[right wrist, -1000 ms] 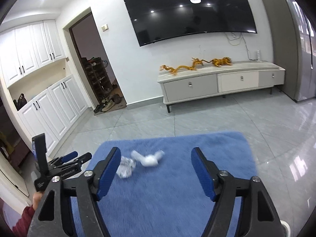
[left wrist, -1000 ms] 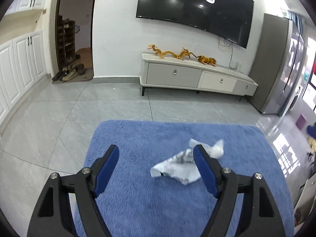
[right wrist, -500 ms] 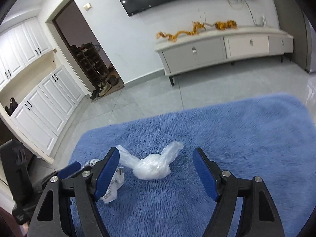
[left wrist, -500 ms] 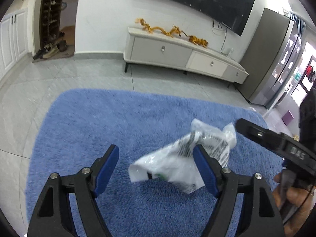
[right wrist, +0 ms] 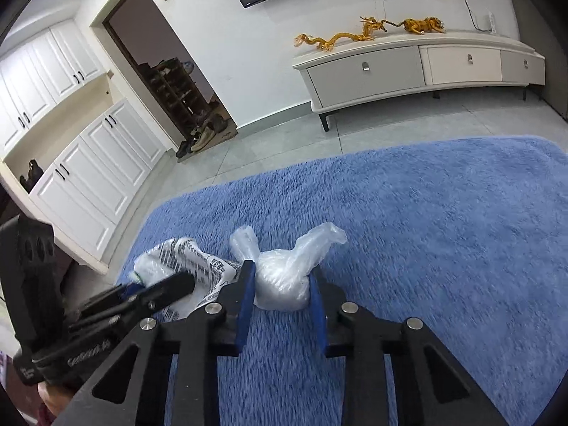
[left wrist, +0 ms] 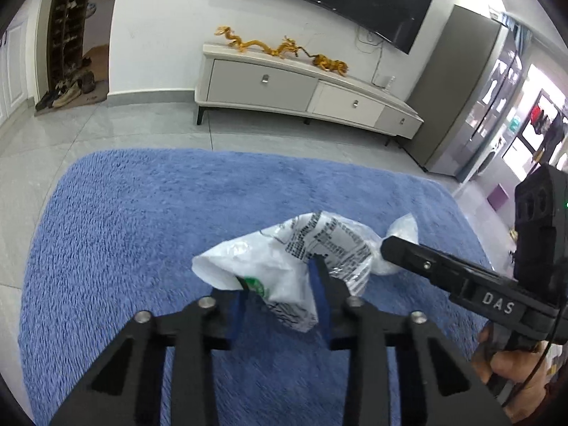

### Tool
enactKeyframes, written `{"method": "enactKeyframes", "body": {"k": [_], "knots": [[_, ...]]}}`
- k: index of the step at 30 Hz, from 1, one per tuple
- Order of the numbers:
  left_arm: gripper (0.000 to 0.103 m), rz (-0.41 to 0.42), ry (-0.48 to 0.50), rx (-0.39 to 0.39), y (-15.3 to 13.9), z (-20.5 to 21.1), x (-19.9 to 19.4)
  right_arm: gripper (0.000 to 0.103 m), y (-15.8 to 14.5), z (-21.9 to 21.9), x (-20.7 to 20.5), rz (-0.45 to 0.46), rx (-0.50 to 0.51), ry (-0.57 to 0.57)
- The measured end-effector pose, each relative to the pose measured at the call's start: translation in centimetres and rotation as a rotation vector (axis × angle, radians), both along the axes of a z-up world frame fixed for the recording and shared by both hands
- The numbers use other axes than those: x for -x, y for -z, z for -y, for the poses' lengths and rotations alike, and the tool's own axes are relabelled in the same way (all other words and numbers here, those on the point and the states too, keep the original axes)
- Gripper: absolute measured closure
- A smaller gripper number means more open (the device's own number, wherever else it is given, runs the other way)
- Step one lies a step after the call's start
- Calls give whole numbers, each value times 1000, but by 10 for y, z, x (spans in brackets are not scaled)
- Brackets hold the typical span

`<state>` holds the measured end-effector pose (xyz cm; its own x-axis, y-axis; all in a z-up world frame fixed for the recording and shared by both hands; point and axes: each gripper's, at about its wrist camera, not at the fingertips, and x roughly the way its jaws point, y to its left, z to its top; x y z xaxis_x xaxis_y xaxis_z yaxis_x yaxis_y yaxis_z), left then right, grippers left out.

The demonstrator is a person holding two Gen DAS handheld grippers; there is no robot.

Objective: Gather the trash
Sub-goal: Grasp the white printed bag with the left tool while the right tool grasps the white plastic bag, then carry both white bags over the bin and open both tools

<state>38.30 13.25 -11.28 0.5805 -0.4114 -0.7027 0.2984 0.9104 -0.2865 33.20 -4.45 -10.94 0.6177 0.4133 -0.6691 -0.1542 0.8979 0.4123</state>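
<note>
A crumpled white wrapper with black print (left wrist: 284, 248) lies on the blue shaggy rug (left wrist: 142, 213). My left gripper (left wrist: 280, 277) has its jaws closing, and its blue pads pinch the wrapper's near part. Just right of it sits a knotted clear plastic bag (right wrist: 291, 259) on the rug (right wrist: 426, 230). My right gripper (right wrist: 280, 273) is closing too, with both pads against the bag's sides. Each wrist view shows the other gripper from the side: the right gripper's fingers (left wrist: 426, 264) and the left gripper's fingers (right wrist: 159, 289) over the wrapper (right wrist: 184, 252).
A person's hand (left wrist: 504, 362) holds the right gripper's handle. Grey tiled floor surrounds the rug. A low white TV cabinet (left wrist: 301, 88) with golden dragon figures stands at the far wall, white cupboards (right wrist: 88, 177) at the left, a grey fridge (left wrist: 461, 88) at the right.
Both grippers came down toward the rug and their jaws narrowed from wide open to closing on the trash: left on the printed wrapper, right on the knotted bag.
</note>
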Motion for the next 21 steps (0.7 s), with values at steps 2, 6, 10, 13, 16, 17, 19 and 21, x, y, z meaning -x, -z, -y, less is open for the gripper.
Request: {"method": "enactKeyframes", "body": {"k": [2, 6, 10, 13, 16, 17, 19, 21], "knots": [[80, 8, 10, -3, -5, 4, 13, 77, -5, 4, 13, 8, 7, 0], [83, 33, 28, -19, -18, 12, 47, 77, -20, 14, 49, 26, 31, -6], [83, 74, 50, -58, -35, 22, 95, 77, -35, 27, 99, 46, 64, -15], [83, 106, 62, -93, -48, 32, 133, 77, -46, 36, 134, 57, 88, -17], [83, 131, 72, -119, -58, 44, 168, 77, -53, 48, 169, 61, 114, -15], [83, 141, 74, -129, -61, 48, 176, 77, -54, 52, 180, 57, 118, -13], [83, 161, 81, -145, -68, 57, 198, 77, -56, 59, 199, 55, 128, -5], [83, 181, 84, -160, -73, 65, 214, 77, -57, 63, 215, 56, 144, 0]]}}
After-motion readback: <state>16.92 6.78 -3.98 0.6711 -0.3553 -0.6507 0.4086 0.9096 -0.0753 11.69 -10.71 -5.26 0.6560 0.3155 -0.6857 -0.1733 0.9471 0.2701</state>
